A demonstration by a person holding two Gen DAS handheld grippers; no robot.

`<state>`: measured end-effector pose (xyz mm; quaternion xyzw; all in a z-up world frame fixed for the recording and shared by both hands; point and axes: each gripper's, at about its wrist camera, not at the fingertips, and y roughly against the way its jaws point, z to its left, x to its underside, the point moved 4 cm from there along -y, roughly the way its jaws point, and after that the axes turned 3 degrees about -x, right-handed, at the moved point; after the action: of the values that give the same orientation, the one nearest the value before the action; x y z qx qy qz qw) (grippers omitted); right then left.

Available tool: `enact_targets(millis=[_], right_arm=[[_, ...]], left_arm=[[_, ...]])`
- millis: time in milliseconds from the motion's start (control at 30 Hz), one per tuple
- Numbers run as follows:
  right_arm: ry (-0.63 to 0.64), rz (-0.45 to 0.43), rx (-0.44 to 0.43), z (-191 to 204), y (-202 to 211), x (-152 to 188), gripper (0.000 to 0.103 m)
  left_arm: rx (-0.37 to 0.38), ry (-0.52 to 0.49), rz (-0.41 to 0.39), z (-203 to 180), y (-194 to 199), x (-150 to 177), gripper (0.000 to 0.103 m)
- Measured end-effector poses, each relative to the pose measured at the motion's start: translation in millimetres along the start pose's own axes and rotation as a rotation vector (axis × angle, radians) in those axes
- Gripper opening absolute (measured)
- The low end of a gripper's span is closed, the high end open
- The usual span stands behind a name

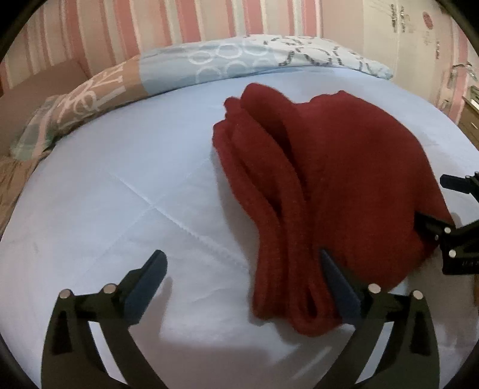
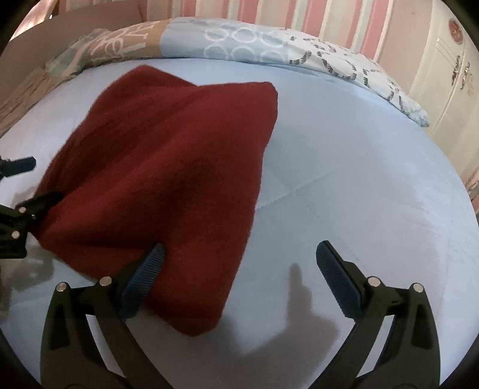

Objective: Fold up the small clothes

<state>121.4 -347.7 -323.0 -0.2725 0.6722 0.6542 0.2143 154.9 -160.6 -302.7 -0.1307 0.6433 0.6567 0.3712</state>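
A dark red knitted garment (image 1: 344, 179) lies folded in several layers on the light blue bed sheet (image 1: 119, 194). My left gripper (image 1: 242, 260) is open over the sheet, its right finger against the garment's near left edge. In the right wrist view the garment (image 2: 167, 167) lies at centre left. My right gripper (image 2: 239, 251) is open, its left finger on the garment's near edge, its right finger over bare sheet (image 2: 359, 179). Each gripper shows at the edge of the other's view: the right one (image 1: 449, 206) and the left one (image 2: 21, 191), both open.
A patterned blue, white and beige duvet (image 1: 239, 59) lies rolled along the far edge of the bed, also in the right wrist view (image 2: 269, 48). A pink striped wall (image 1: 149, 24) stands behind it. A white wardrobe (image 2: 449, 74) stands at the right.
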Motion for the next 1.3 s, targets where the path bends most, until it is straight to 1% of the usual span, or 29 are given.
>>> enact_targets(millis=[100,200,267,333,467,533,600,700,733,833,933,1033,1167,1300], right_arm=[[-0.022,0.002,-0.02,-1,1,0,0.1],[-0.033,-0.008,-0.053,5,25,-5,0.099],[-0.046,-0.057,-0.089,10,49,-12,0.1],[-0.086,-0.099,-0.124,18,76,-21,0.1],[-0.176,-0.11,-0.122,35,115,-32,0.1],[-0.199,-0.144,-0.119,46,136,-35,0.1],[-0.199,-0.186,-0.089,59,156,-36,0.1],[-0.189,-0.223,-0.065,74,175,-32,0.1],[-0.193,-0.235,-0.069,80,182,-28,0.1],[-0.202,-0.265,-0.063,92,196,-19,0.1],[-0.199,-0.274,-0.059,100,204,-11,0.1],[-0.206,-0.274,-0.058,105,207,-3,0.1],[-0.219,-0.266,-0.061,106,211,4,0.1],[-0.228,-0.269,-0.05,103,220,6,0.1]], left_arm=[[0.001,0.039,0.012,2,0,1,0.102],[0.025,0.059,0.011,7,15,0,0.101],[0.037,0.08,0.012,15,35,-3,0.101],[0.025,0.1,0.004,26,58,-5,0.101],[0.005,0.133,-0.014,51,109,1,0.101],[-0.031,0.146,-0.025,62,130,6,0.101],[-0.066,0.161,-0.054,73,155,13,0.101],[-0.129,0.168,-0.066,83,178,22,0.101],[-0.152,0.17,-0.076,87,188,26,0.101],[-0.184,0.178,-0.102,93,208,35,0.101],[-0.205,0.179,-0.114,95,224,45,0.101],[-0.205,0.172,-0.121,94,234,53,0.101],[-0.134,0.206,-0.12,91,242,64,0.101],[-0.117,0.218,-0.126,90,248,70,0.101]])
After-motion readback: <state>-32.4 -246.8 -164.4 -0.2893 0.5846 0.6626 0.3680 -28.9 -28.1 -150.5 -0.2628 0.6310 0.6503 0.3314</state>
